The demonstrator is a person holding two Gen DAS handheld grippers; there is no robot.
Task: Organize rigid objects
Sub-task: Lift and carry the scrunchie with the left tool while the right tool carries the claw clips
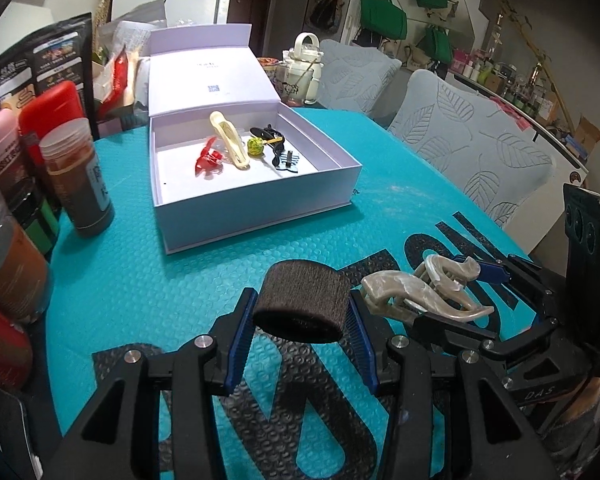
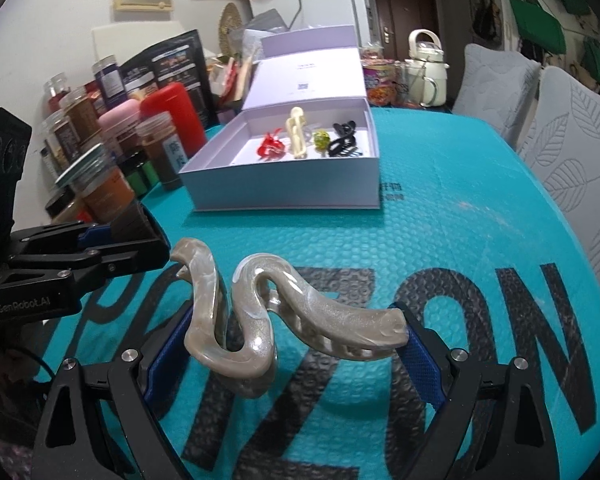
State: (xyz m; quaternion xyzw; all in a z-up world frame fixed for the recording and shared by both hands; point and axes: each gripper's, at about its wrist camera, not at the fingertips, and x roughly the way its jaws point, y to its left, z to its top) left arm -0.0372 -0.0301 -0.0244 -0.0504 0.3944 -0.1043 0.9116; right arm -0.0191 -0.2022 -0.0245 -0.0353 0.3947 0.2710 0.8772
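My left gripper (image 1: 302, 320) is shut on a dark brown fuzzy hair roller (image 1: 304, 300), held just above the teal mat (image 1: 160, 280). Right beside it, my right gripper (image 2: 296, 332) is shut on a wavy pearl-beige claw clip (image 2: 260, 312), one blue pad at each end. That clip (image 1: 428, 288) also shows in the left wrist view. Farther back stands an open lavender box (image 1: 260, 216) with its lid up. Inside lie a red clip (image 1: 208, 158), a cream clip (image 1: 230, 140), a yellow-green bead (image 1: 255, 146) and black clips (image 1: 276, 148).
Jars and bottles (image 1: 80, 176) crowd the mat's left edge, beside a red bottle (image 2: 176, 116). A cream jug (image 2: 426, 68) and cups stand behind the box (image 2: 284, 188). Chairs with leaf-pattern covers (image 1: 460, 136) line the right side.
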